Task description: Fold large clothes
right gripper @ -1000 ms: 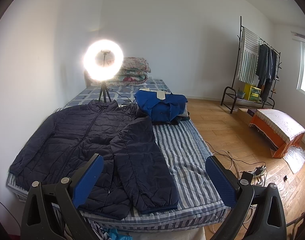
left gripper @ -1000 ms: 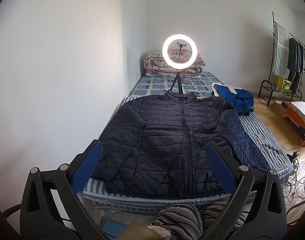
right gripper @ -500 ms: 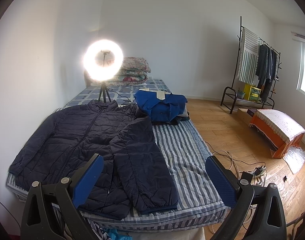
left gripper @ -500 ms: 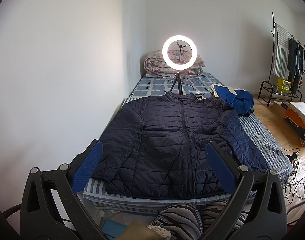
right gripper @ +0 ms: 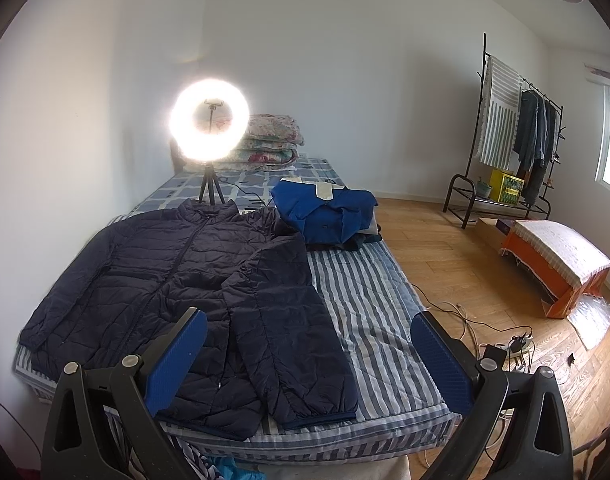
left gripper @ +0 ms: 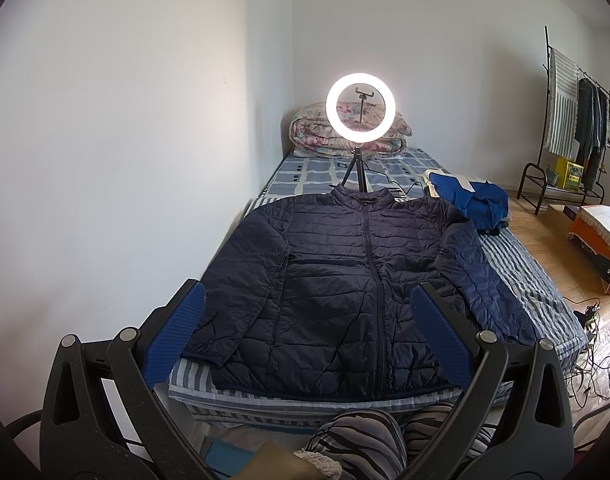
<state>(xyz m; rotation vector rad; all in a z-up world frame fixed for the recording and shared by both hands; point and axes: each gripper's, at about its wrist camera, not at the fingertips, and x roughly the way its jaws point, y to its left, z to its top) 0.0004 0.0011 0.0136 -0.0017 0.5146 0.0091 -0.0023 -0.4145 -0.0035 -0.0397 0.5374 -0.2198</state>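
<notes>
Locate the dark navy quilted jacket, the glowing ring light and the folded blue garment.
Dark navy quilted jacket (left gripper: 345, 300): left wrist view, chest.
Glowing ring light (right gripper: 181, 136): right wrist view, lit rim.
Folded blue garment (right gripper: 325, 212): right wrist view, top.

Both grippers, left (left gripper: 307, 336) and right (right gripper: 309, 360): black frames, silver screws, ribbed blue pads; zebra-striped trousers (left gripper: 361, 446) below left gripper

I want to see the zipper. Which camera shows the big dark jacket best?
The left wrist view: the dark jacket lies square-on, zipper and both sleeves visible. The right wrist view shows it from the side, one sleeve nearest the camera.
</notes>
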